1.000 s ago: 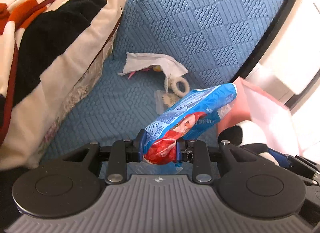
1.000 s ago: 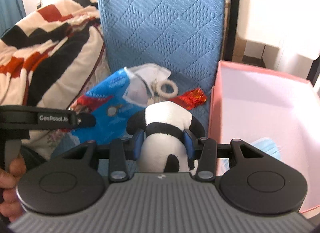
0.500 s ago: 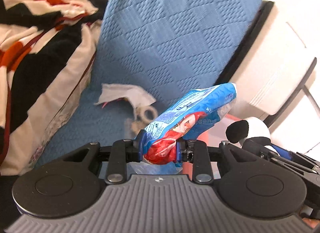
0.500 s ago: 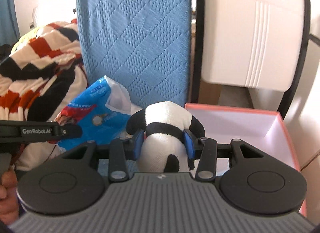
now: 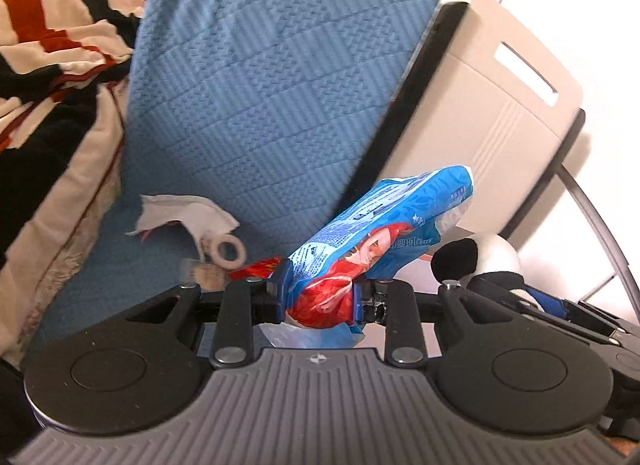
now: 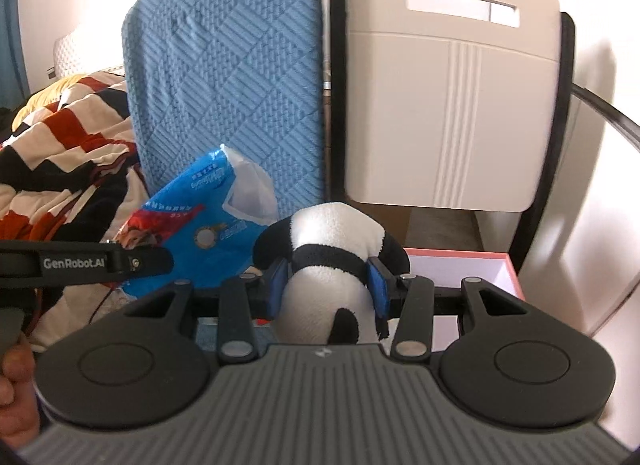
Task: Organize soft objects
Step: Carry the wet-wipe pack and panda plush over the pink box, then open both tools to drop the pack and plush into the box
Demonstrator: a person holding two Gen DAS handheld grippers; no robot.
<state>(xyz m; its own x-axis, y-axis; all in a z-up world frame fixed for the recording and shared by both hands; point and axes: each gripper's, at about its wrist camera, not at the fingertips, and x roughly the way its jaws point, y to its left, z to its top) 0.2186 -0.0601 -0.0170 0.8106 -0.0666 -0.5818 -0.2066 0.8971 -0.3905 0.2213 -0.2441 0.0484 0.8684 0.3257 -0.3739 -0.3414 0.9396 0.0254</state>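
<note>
My left gripper (image 5: 320, 297) is shut on a blue and red plastic packet (image 5: 376, 233), held in the air above the blue chair seat (image 5: 132, 265). The packet also shows in the right wrist view (image 6: 192, 217). My right gripper (image 6: 328, 285) is shut on a black and white panda plush (image 6: 332, 249), held up in front of the pink box (image 6: 460, 261). The plush shows at the right of the left wrist view (image 5: 480, 257).
A white cloth (image 5: 188, 213), a pale ring (image 5: 228, 251) and a red wrapper (image 5: 256, 267) lie on the blue seat. A striped blanket (image 5: 48, 77) is heaped at the left. A beige chair back (image 6: 444, 97) stands behind the box.
Both grippers have risen with their loads; the views now show the chair backs higher up and less of the seat and the pink box.
</note>
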